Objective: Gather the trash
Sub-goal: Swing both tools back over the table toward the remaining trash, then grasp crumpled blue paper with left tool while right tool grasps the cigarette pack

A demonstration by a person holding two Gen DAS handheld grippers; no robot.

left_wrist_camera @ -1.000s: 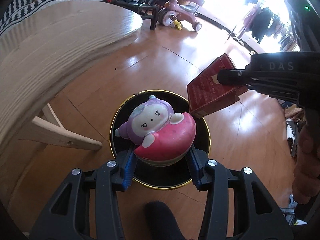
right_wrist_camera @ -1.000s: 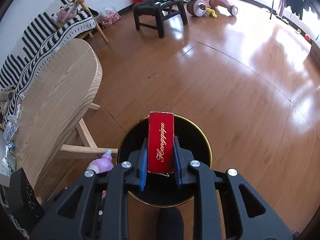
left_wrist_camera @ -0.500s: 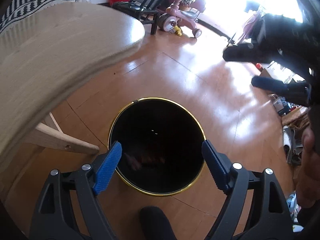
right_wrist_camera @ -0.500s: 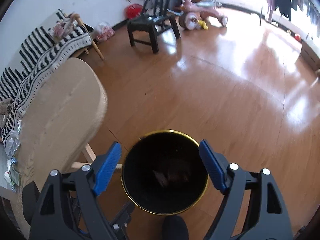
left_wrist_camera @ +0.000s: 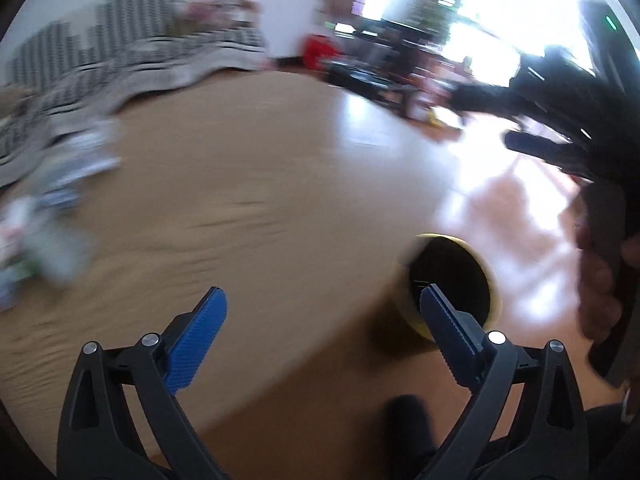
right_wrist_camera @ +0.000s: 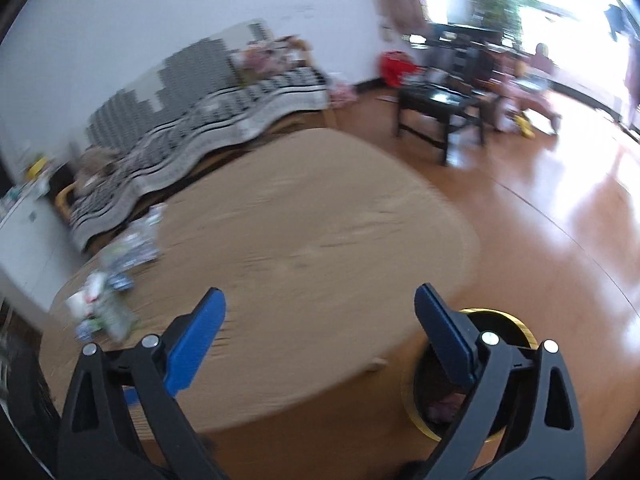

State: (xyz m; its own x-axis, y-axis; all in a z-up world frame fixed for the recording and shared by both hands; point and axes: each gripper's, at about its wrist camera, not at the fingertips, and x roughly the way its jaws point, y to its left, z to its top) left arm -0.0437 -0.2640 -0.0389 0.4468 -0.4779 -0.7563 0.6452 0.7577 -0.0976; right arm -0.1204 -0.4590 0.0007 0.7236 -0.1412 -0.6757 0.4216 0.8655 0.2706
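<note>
Left wrist view: blurred litter [left_wrist_camera: 48, 216] lies at the table's [left_wrist_camera: 248, 184] far left edge; left gripper [left_wrist_camera: 320, 328] and right gripper [right_wrist_camera: 318, 328] both empty, jaws opening wide. Step in hand looks like reaching back for litter; next calls for closing on one piece. Bin [right_wrist_camera: 516, 322] on floor at right, contents dim, something pinkish inside.

Daylight floods in from blown-out windows [left_wrist_camera: 480, 8] far right, throwing white glare across the wooden floor [right_wrist_camera: 580, 208]. Both fisheye views are motion-blurred — the table [right_wrist_camera: 312, 216] smears — edges curving into dark corners.
</note>
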